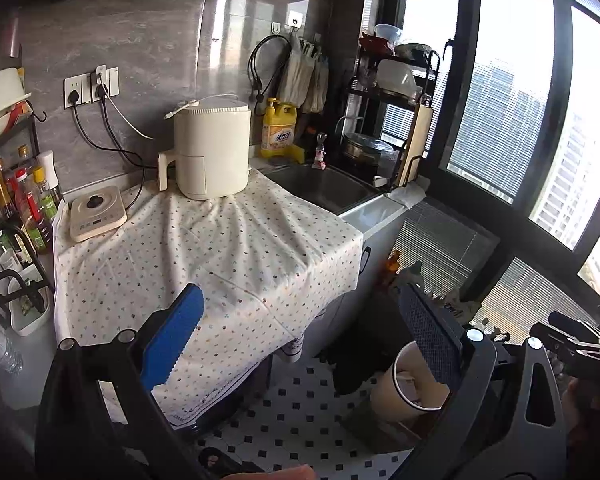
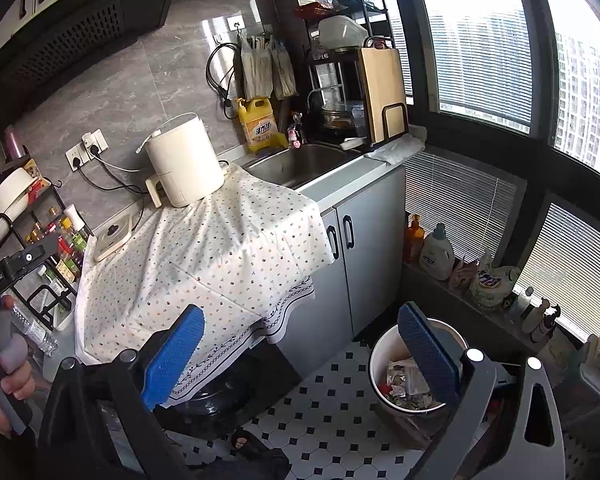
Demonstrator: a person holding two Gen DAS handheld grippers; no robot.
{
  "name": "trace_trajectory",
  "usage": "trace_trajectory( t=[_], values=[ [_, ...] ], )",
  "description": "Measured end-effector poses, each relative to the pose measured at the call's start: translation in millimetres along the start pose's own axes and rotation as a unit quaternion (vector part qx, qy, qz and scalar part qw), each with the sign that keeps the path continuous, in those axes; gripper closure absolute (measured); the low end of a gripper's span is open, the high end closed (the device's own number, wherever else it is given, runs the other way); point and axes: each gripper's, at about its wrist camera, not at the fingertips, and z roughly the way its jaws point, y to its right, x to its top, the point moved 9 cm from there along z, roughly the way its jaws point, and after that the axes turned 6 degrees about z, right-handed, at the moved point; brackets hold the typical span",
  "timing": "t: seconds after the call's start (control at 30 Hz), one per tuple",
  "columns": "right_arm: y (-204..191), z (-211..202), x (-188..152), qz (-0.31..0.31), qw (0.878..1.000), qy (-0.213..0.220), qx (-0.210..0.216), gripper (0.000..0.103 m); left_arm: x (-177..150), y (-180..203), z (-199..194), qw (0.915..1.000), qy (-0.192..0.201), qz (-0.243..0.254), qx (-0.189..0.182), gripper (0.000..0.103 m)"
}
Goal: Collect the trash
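A white round trash bin [image 2: 384, 376] stands on the tiled floor at the lower right, with crumpled wrappers and scraps [image 2: 404, 384] inside. It also shows in the left wrist view [image 1: 396, 396], partly behind my right finger. My right gripper [image 2: 300, 352] is open and empty, held above the floor, its right finger over the bin's rim. My left gripper [image 1: 300, 336] is open and empty, over the front edge of the cloth-covered counter [image 1: 204, 256]. No loose trash shows on the cloth.
A cream air fryer [image 1: 210, 148] and a small induction cooker [image 1: 96, 212] stand on the cloth. A sink [image 1: 320, 188], yellow detergent jug [image 1: 278, 128] and dish rack lie beyond. A spice rack [image 1: 16, 208] stands left. Bottles [image 2: 436, 250] line the window ledge.
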Motion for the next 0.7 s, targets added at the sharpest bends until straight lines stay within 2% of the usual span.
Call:
trace_trajectory(
  t=[0.7],
  values=[
    [1.9,0.2,0.7,0.01,1.0,0.002,-0.003,0.008,-2.2,-1.4,3.8,0.9999,-0.011,-0.004,0.0,0.006]
  ],
)
